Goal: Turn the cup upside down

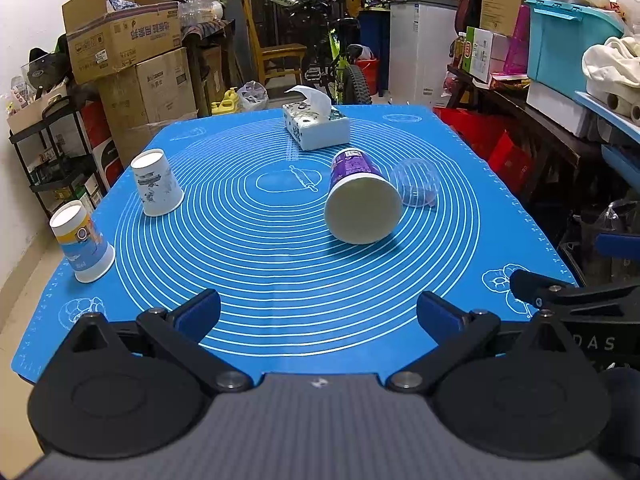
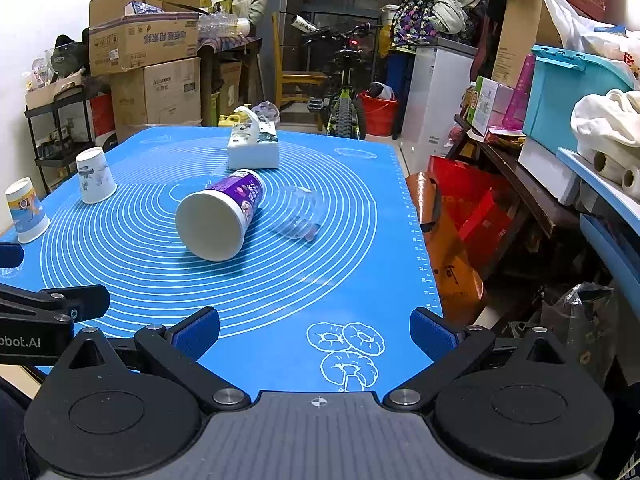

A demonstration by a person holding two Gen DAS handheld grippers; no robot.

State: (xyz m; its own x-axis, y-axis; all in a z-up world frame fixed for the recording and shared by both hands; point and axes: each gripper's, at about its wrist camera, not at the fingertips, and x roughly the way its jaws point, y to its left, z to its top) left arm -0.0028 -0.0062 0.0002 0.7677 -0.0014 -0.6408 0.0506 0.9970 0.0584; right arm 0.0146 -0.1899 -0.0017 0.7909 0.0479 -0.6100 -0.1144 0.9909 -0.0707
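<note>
Mat: the blue baking mat (image 1: 280,272) covers the table.
Tissue box: the tissue box (image 1: 316,126) sits at 12 o'clock.
Purple cup: the purple cup (image 1: 362,200) lies on its side near centre, mouth toward us, clear plastic cup (image 1: 416,186) touching at 3 o'clock.
Inverted cups: white cup (image 1: 157,184) and blue-orange cup (image 1: 82,248) stand mouth-down around 9 o'clock.
Grippers: left gripper (image 1: 318,314) and right gripper (image 2: 314,330) hover at 6 o'clock, both spread wide, gripping nothing.

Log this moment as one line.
left gripper open | right gripper open | purple cup on its side | two paper cups inverted
</note>
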